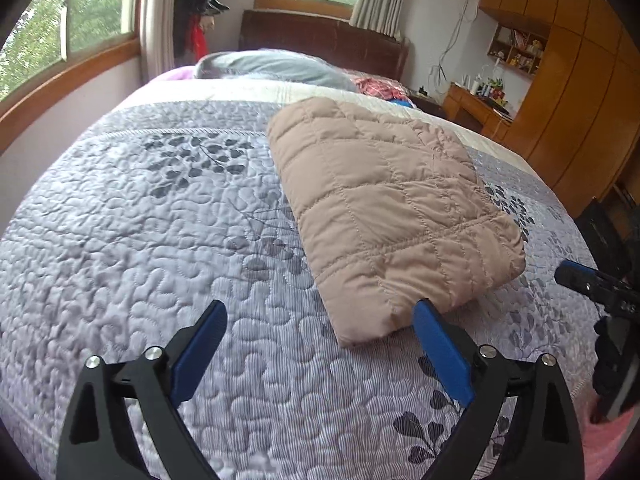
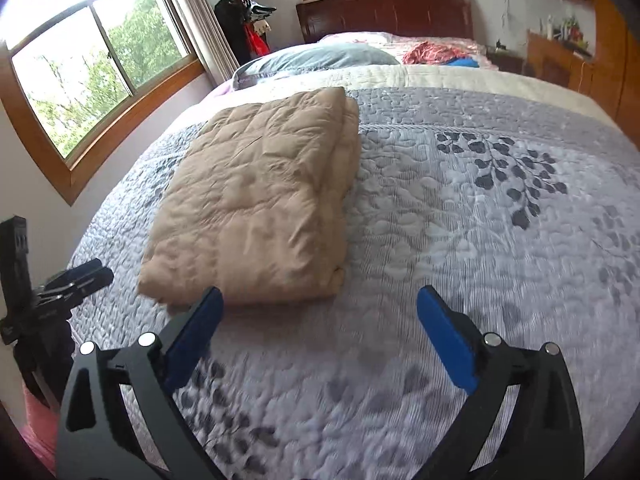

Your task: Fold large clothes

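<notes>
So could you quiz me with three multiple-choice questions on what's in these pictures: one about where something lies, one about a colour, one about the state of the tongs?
1. Where does the folded beige quilted garment lie?
A. On the patterned bedspread
B. On the wooden desk
C. On the floor

2. What colour are the pads on the tongs?
A. Red
B. Blue
C. Yellow

3. What are the left tongs and right tongs doing?
A. Both gripping the garment
B. One grips, one is open
C. Both open, holding nothing

Answers:
1. A, since both views show it resting on the grey leaf-print cover.
2. B, since each finger carries a blue pad on a black frame.
3. C, since each pair stands wide apart with only bedspread between the fingers.
</notes>
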Motion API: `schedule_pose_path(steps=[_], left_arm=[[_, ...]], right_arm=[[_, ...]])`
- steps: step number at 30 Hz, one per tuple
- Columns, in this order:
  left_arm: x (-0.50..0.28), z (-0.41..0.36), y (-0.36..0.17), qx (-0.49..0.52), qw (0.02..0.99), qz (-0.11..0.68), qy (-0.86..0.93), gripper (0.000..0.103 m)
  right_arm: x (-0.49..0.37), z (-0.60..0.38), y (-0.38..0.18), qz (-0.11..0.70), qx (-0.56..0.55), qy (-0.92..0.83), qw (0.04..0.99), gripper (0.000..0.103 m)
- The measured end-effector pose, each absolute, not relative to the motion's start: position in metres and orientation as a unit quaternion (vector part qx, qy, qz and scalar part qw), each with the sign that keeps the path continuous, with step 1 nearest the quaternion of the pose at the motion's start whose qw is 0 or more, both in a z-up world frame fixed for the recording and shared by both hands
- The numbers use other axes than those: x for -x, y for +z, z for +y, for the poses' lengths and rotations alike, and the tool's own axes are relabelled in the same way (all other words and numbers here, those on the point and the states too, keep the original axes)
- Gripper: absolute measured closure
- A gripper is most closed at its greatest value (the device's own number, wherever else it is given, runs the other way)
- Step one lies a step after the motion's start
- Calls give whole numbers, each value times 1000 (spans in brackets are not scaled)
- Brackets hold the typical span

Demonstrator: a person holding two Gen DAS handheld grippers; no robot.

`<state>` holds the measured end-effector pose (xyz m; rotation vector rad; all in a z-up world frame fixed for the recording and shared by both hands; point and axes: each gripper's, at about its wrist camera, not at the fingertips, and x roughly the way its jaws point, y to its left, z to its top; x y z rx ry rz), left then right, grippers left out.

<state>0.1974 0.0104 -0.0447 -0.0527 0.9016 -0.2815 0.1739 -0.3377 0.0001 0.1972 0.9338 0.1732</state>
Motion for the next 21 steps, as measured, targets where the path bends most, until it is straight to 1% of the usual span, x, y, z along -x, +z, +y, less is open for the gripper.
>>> schedule_pose_path(steps=[4, 8, 21], left_arm=[[-177, 12, -32, 9, 901, 421, -110, 7], [-158, 16, -20, 0, 905, 414, -97, 7], [-111, 17, -4, -14, 911, 403, -86, 7]], right_arm=[[-154, -317, 14, 442, -69, 57, 893, 5], [-134, -306, 20, 441, -76, 70, 891, 5], [-89, -282, 38, 421, -54, 67, 903, 5]])
